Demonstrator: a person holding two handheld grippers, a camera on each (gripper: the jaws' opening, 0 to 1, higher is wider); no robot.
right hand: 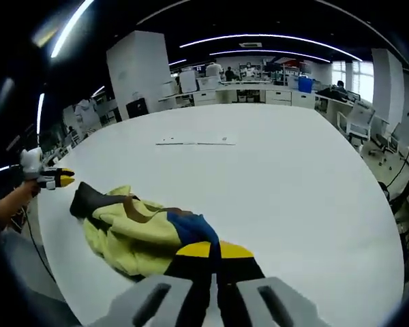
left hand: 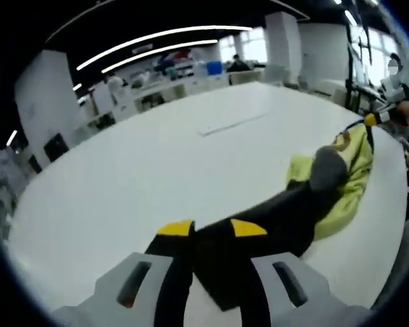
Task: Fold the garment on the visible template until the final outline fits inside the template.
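While stretched between both grippers, garment (right hand: 133, 228) lies crumpled near the table's (right hand: 279, 184) edge, yellow body bunched, dark sleeve trailing off to one side, blue patch nearest the right gripper (right hand: 213, 251).

In the right gripper view: yellow tips pressed together on the blue and dark cloth, no gap between them. Clamped there, judging by the fabric bunched right at the tips, to anchor one end. Left gripper (right hand: 58, 178) seen beyond the far end of the pile, in a hand at the table's edge.

In the left gripper view: left gripper (left hand: 211, 229) with tips a little apart, black cloth filling the gap and running straight out to the yellow heap (left hand: 341, 184). Pinched on that dark part, probably to pull it taut and lay the thing flat before folding. Right gripper (left hand: 371, 119) at the far end of the heap.

Flat white sheet (right hand: 196, 140), well apart from the garment toward mid-table; likely the template, though too faint to be sure. Folding not yet begun, by the look of the heap; garment not on that sheet.
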